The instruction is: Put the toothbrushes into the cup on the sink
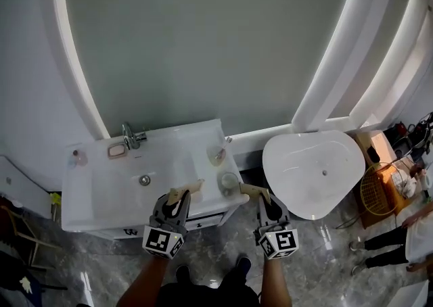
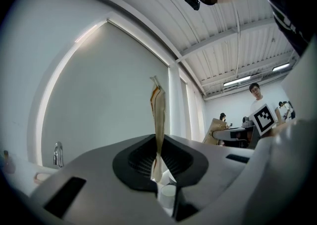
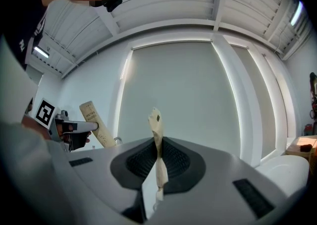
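A white sink (image 1: 101,194) stands against a pale grey-green wall panel framed by lit white arches, on a glossy grey marble floor (image 1: 216,251). A chrome faucet (image 1: 130,135) rises at the sink's back edge, with a pinkish soap dish (image 1: 117,151) just beside it and a small bottle (image 1: 78,157) near the back left corner. A second small container (image 1: 216,155) sits toward the right edge.

The cup (image 1: 230,181) stands near the sink's front right corner. The left gripper (image 1: 181,196) hovers over the front edge, just left of the cup, its fingers closed on the left toothbrush (image 1: 191,186), a paper-wrapped stick that juts past the fingertips. The right gripper (image 1: 265,199) is off the front right corner, fingers likewise clamped on the right toothbrush (image 1: 252,189), whose end points toward the cup. Neither toothbrush is in the cup.

To the right of the sink stands a large white rounded basin (image 1: 311,170). Beyond it, at the room's right side, lie boxes and a yellow racket-like frame (image 1: 374,194), and a person's legs (image 1: 379,248) show there. The ceiling is white-ribbed with strip lights.
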A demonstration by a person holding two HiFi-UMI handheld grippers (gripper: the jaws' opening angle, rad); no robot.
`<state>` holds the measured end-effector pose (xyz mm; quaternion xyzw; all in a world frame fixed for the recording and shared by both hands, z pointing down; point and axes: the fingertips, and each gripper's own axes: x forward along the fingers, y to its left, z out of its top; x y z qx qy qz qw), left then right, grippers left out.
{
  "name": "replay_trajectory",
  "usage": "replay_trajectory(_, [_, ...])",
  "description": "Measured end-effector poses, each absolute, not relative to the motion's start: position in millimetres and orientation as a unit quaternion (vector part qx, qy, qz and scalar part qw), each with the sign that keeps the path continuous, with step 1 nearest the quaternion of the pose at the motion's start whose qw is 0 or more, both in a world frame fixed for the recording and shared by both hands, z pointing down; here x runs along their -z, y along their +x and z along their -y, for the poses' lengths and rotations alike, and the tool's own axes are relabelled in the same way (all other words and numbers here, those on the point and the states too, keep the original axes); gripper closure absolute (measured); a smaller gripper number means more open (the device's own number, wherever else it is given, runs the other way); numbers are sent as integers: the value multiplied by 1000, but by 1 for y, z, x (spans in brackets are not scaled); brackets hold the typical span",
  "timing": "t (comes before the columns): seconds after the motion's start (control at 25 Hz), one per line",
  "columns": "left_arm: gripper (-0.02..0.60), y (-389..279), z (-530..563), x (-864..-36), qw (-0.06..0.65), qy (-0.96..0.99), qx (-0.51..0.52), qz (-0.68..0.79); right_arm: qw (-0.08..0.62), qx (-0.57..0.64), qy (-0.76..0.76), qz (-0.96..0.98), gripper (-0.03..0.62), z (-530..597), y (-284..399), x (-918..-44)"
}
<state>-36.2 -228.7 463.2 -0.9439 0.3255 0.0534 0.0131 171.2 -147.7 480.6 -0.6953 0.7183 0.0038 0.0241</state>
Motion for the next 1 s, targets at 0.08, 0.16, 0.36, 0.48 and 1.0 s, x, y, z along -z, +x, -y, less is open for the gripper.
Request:
replay_trajectory(0.08, [535,-19,231,-463,13,-938,-53,-342,22,-2,-682,-731,546,157,189,-483])
replay_trajectory(0.16, [535,-1,231,-463,13,-931,-51,-361,18,-2,-664,-747,546,165,208,-483])
replay_trajectory(0.36, [535,45,226,-460,26,-911,-48,-409,24,3,-618,-786,546,185,253,-481])
replay_trajectory(0.48, [535,66,225,-456,33,-895,-47,-442,26,8,-587,-809,546,194,272,-479])
replay_trajectory(1.0, [535,105,224,-460,39,-873,-41,-484,26,4,-529,-848,546,226,286,-471])
